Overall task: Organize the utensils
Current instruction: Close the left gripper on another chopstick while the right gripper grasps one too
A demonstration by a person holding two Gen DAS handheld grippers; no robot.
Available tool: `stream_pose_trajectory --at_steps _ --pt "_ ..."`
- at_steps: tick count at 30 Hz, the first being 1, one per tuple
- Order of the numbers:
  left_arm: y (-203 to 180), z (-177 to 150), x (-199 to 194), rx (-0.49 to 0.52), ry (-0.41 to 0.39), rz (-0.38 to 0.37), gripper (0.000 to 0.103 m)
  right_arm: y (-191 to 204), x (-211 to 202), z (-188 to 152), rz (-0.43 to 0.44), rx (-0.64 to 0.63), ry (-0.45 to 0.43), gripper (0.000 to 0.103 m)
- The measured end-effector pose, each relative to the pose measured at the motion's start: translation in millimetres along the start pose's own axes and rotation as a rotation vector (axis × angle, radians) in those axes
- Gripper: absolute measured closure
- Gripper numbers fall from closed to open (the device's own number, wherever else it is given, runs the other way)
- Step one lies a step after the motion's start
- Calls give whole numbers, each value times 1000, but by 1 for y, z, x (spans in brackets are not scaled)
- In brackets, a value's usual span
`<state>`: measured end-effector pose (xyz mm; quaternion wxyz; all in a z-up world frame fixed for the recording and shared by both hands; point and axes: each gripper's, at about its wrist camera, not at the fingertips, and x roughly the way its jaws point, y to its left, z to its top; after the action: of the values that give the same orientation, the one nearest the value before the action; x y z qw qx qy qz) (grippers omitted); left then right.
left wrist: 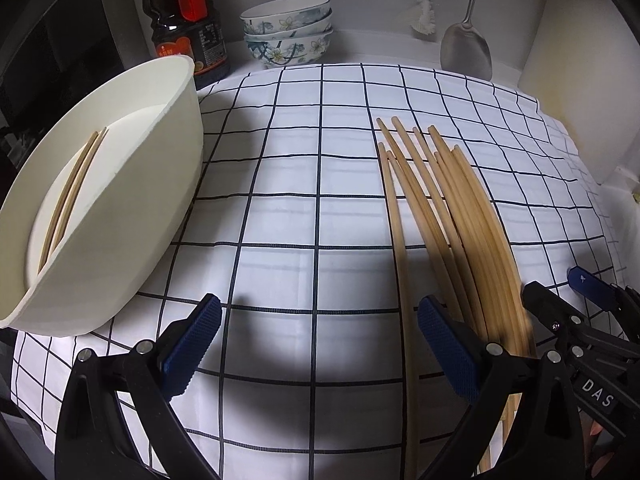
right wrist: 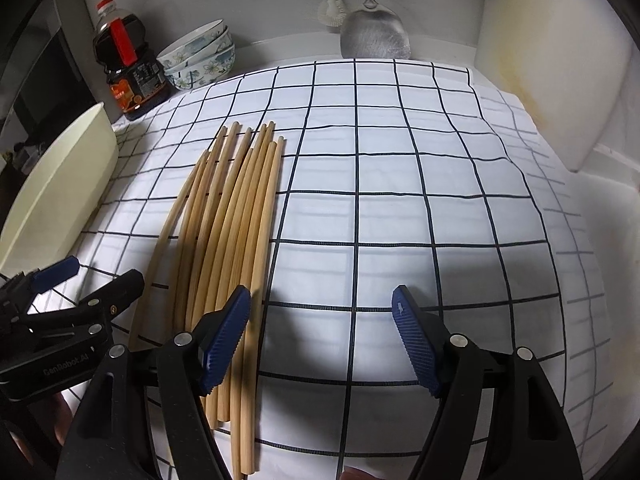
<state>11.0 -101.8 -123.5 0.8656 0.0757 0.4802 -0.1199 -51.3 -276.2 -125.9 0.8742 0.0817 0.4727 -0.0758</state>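
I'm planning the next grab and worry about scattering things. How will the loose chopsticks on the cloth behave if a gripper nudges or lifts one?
The chopsticks look round and smooth, so a nudged one would probably roll on the checked cloth. They lie touching and overlapping, so lifting one likely disturbs neighbours. Thin and wooden-looking, they are probably stiff and light.

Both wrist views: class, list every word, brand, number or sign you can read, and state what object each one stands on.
"DAS": white letters on the black body of the right gripper, seen in the left wrist view.
"GenRobot.AI": faint letters on the black body of the left gripper, seen in the right wrist view.
Soy sauce bottle: its label print is too small and blurred to read in either view.
Nothing else carries text.
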Motion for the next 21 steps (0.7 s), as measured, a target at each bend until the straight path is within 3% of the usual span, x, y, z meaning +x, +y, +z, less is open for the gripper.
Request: stream_pose_trajectory --at_steps 21 --pt "-3 5 13 -9 24 19 5 2 1 3 -131 -157 -55 33"
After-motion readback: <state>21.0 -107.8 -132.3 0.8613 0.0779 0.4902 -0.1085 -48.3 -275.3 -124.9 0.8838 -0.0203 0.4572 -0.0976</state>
